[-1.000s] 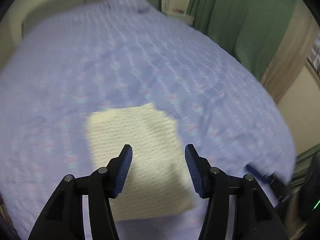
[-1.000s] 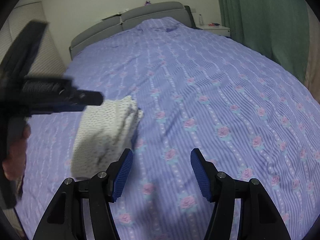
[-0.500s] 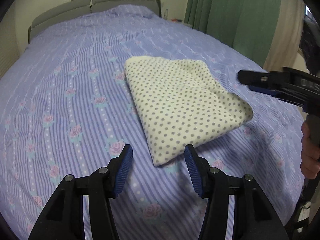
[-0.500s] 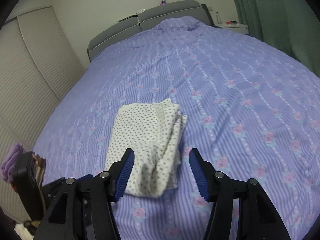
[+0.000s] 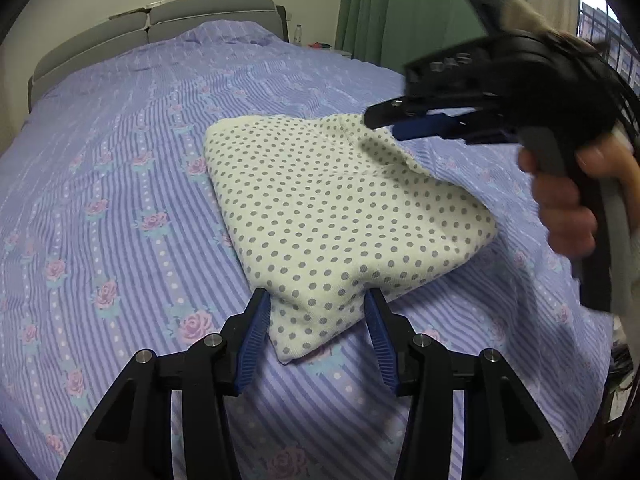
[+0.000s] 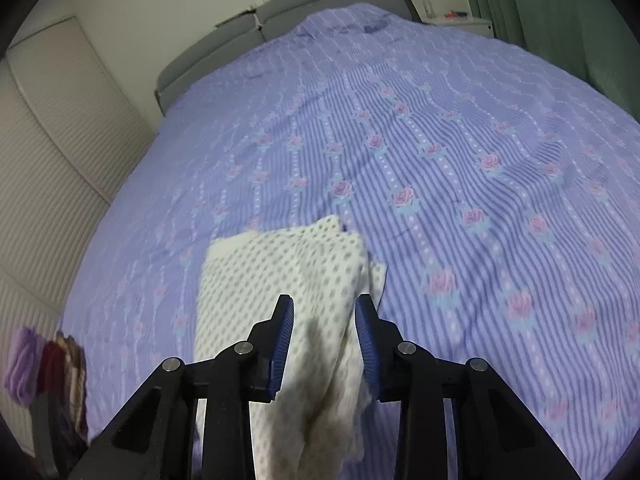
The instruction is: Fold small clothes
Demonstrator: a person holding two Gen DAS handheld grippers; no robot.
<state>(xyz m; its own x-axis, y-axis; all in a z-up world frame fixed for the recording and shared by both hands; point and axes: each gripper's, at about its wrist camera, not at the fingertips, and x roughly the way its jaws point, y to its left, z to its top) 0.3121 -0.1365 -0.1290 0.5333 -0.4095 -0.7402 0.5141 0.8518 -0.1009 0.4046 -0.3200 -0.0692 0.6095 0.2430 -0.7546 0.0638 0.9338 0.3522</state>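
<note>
On the purple striped bedspread with pink roses [image 5: 120, 168] lies the folded cream garment with grey polka dots [image 5: 320, 208], well short of the grey padded headboard [image 5: 160, 28] that closes the far end of the bed. From the left wrist view, the left gripper [image 5: 316, 320] sits low over the bedspread with its jaws spread wide on either side of the garment's nearest corner; the blue ribbed pads [image 5: 254, 340] flank the cloth without pressing it. Beyond, on the side of the garment away from the headboard's left end, the right gripper [image 5: 384, 120] reaches in from the right, held by a bare hand [image 5: 568, 200], its tips at the garment's far right edge where the cloth rises into a small peak. From the right wrist view, that right gripper [image 6: 324, 332] has cream cloth bunched between its narrowed jaws; whether the pads actually pinch it I cannot tell, as the fabric there is blurred. Green curtains [image 5: 400, 12] hang to the right of the headboard, and a pale slatted wardrobe door [image 6: 52, 184] stands to its left.
</note>
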